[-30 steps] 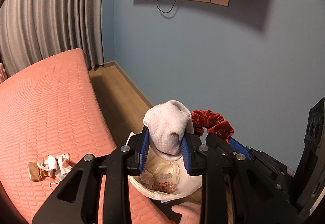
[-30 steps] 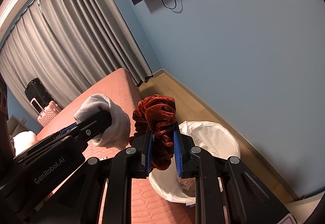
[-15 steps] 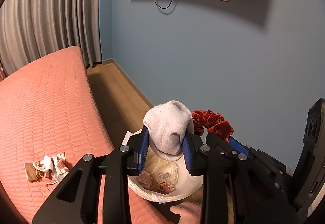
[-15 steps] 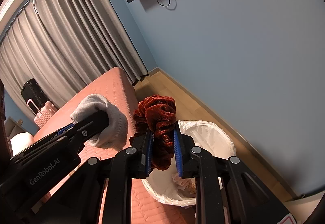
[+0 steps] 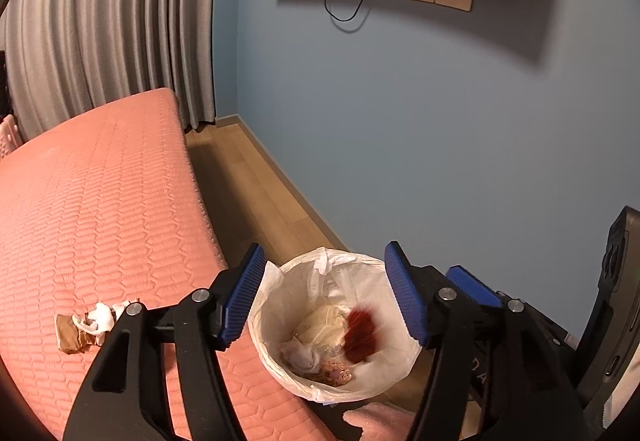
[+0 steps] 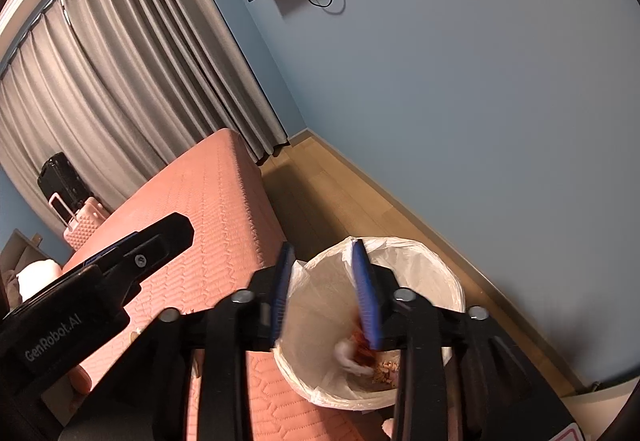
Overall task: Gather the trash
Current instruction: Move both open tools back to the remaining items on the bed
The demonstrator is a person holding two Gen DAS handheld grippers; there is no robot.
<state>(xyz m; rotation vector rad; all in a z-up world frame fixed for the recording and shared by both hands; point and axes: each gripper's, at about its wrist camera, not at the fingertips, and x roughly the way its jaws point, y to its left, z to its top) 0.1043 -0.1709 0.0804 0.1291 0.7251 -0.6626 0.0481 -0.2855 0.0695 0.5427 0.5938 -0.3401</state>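
The left hand-held gripper (image 5: 324,295) hangs over the trash bin (image 5: 404,363). Its blue jaws have just been opening and now stand wide, with nothing between them. The right hand-held gripper (image 6: 325,295) is right beside it, over the same bin. Its jaws have just been opening too, and they stand apart with nothing held.

Down in the bin's white bag lie the gray sock (image 5: 302,355) and the red scrunchie (image 5: 360,335), which looks blurry. Other scraps lie there too.

The bin stands on the wood floor, just beside the pink bed (image 5: 100,201). Some crumpled paper trash (image 5: 86,327) lies on the bed, left of the left gripper.
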